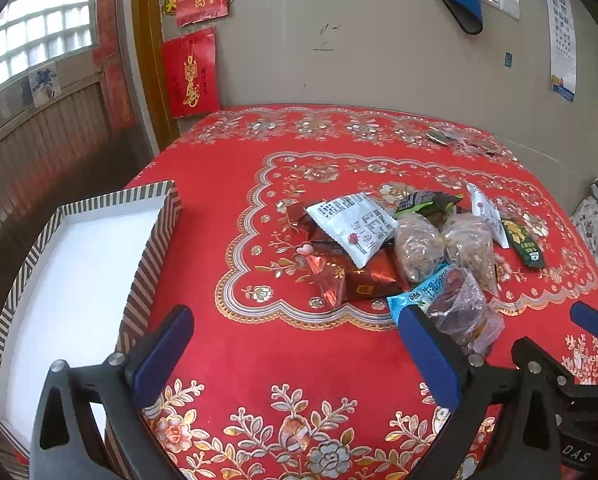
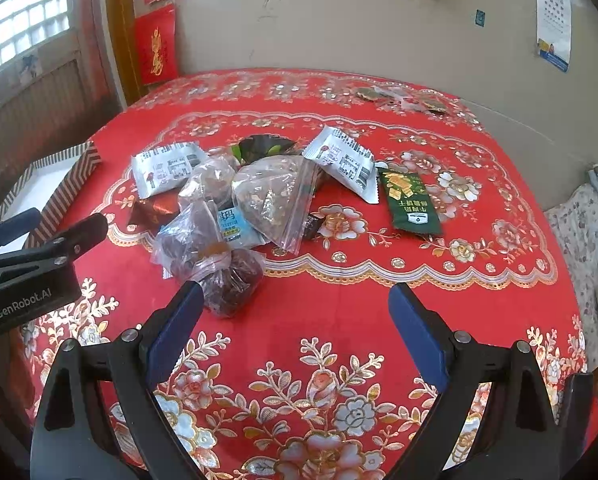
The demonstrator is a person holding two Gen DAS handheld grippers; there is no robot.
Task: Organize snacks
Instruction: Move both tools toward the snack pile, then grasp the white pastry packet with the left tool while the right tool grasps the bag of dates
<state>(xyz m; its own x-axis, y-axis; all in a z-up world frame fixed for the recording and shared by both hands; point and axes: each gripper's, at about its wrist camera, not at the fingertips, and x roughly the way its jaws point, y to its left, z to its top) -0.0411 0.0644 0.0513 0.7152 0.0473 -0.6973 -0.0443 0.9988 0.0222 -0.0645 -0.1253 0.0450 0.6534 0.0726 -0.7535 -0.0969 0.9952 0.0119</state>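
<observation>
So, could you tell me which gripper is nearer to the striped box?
Left. The left gripper hovers right beside the striped box at the table's left edge; the right gripper sits further right, beyond the left one.

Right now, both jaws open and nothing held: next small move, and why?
Probably ease the right gripper forward-left onto the dark-filled bag. It is the nearest snack, at the pile's front edge, beside the left pad. The box looks empty and both grippers are open.

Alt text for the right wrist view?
The open right gripper hovers over a red floral tablecloth, facing a heap of snack packets. A dark green wrapper lies apart at right; the striped cardboard tray sits left.
</observation>
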